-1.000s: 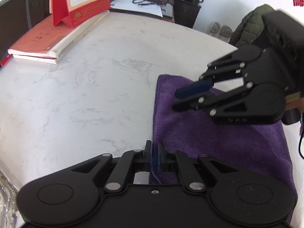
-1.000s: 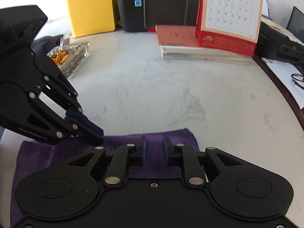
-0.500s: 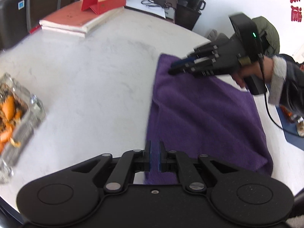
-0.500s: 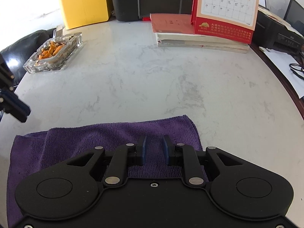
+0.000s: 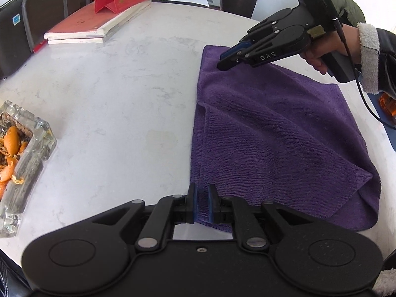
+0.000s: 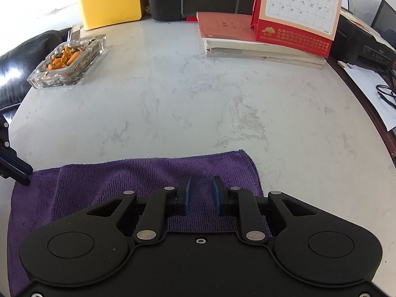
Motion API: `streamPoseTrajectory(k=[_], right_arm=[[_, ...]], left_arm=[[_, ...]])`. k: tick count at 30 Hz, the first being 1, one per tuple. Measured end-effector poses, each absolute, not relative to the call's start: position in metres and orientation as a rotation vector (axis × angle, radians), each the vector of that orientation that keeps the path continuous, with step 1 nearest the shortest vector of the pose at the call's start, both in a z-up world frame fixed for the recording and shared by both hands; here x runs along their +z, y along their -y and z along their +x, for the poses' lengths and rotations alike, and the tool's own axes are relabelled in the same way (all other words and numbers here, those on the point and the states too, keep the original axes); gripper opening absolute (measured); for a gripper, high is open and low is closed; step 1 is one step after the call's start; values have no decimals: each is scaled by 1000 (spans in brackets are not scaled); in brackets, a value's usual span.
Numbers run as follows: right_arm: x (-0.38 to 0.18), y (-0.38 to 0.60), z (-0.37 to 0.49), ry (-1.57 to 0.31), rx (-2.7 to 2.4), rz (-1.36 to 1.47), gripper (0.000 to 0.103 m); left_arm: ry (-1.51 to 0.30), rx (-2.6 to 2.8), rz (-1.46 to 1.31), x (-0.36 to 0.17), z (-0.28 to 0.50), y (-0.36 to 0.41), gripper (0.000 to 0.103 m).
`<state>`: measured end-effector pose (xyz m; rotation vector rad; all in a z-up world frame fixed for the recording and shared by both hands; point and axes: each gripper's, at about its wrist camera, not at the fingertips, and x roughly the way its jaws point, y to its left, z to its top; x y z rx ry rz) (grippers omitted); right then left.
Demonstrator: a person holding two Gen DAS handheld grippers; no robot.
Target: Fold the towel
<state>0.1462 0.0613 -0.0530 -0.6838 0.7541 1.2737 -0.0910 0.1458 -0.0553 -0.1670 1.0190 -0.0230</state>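
Purple terry noted between the blue pads of the left gripper [image 5: 203, 203], at the near corner of the towel [image 5: 272, 136]. Logged jaws opening, pads standing clear of the cloth on both sides; judged a release with the fold laid down.

Found the right gripper [image 6: 200, 195] at a narrow gap, nothing pinched, tips lowered at the far corner of the same edge. Could not tell whether touching or just above. Judged as steadying that corner so the layers kept their line.

Recorded the towel as doubled and flat, upper layer askew, loose flap at the near right. Probably one fold in, more to come.

Rested on a white marble-look tabletop [image 5: 123, 86]: smooth, likely to let cloth slide.

Further out, well apart from the towel: glass ashtray [image 5: 22, 153] holding orange peel, stacked books [image 5: 94, 24] under a red desk calendar [image 6: 297, 12], yellow box [image 6: 109, 0]. Office clutter beyond.
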Motion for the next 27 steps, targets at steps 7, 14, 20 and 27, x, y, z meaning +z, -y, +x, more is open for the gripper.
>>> streamPoseTrajectory(k=[7, 14, 20, 27], right_arm=[[-53, -61, 147, -751, 1281, -681, 18], [-54, -59, 148, -746, 1287, -674, 18], [-55, -59, 147, -743, 1287, -674, 18], [-55, -59, 147, -743, 1289, -671, 19]], left_arm=[[-1033, -46, -124, -55, -89, -142, 14], [-1034, -51, -49, -55, -90, -136, 8], [-1038, -43, -58, -55, -90, -137, 4], [-1049, -44, -121, -52, -94, -147, 3]])
